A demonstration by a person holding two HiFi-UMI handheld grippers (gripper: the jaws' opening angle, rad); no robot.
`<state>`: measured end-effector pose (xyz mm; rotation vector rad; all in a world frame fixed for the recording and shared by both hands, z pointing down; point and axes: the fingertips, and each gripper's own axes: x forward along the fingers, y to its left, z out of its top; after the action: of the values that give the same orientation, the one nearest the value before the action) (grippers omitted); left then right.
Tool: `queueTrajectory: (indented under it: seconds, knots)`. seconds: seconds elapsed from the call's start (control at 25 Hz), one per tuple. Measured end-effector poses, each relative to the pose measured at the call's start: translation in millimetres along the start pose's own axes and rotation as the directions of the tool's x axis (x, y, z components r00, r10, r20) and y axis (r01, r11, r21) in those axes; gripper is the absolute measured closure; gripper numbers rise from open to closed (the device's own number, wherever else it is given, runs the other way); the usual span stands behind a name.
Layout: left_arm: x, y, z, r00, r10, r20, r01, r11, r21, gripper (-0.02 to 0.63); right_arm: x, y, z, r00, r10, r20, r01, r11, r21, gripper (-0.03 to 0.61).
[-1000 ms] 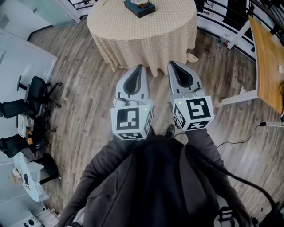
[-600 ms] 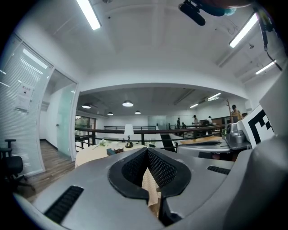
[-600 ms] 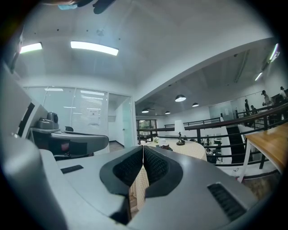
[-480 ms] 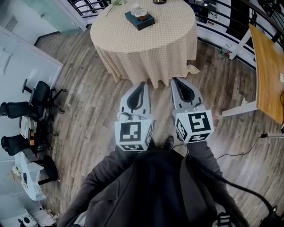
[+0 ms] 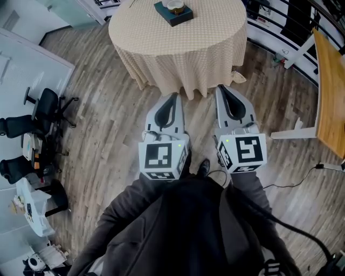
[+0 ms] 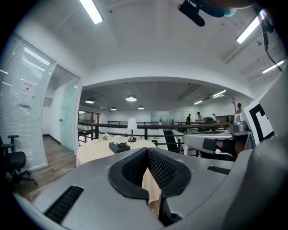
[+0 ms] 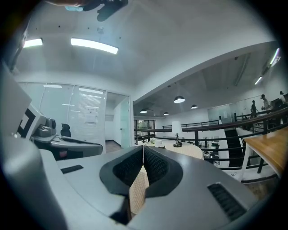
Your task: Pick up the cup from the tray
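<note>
A round table [image 5: 178, 48] under a beige cloth fills the top centre of the head view. The dark tray [image 5: 173, 14] sits near its far side, close to the frame's top, with the cup [image 5: 175, 6] on it. Wood floor [image 5: 108, 124] lies between the table and the grippers. Office chairs [image 5: 40, 110] stand at left, and a wooden desk [image 5: 330, 91] is cut off at the right edge. In the left gripper view the cup is too small to make out clearly. The marker cubes hide the hands. The left gripper [image 5: 172, 96] and right gripper [image 5: 222, 88] sit side by side mid-frame, pointing at the table. Both have their jaws together and hold nothing.
</note>
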<state>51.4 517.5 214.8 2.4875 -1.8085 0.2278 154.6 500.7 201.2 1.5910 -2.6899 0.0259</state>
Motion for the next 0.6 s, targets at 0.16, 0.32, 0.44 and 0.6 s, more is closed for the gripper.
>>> queueTrajectory:
  seconds: [0.16,0.32,0.44,0.6]
  knots:
    - [32.0,18.1,-2.3,1.0,-0.016,-0.006,0.016,1.0,-0.021,0.611,40.0,1.0,-9.0,0.999,0.021,-0.035,-0.021,1.0,0.006,0.571]
    - [68.3,44.9,5.7,1.0,-0.027,0.007,0.027,0.999,-0.031,0.611,89.0,-0.1,-13.5,0.997,0.04,-0.066,-0.039,0.999,0.027,0.571]
    - [94.1,66.3,9.9,0.999,-0.043,0.016,0.044,0.998,-0.047,0.611,122.3,-0.8,-16.8,0.996,0.044,-0.083,-0.04,0.998,0.05,0.571]
    - [122.3,89.6,21.8,0.996,-0.077,0.047,0.079,0.995,-0.055,0.611,159.2,-2.3,-9.8,0.996,0.021,-0.087,-0.018,0.999,0.033,0.572]
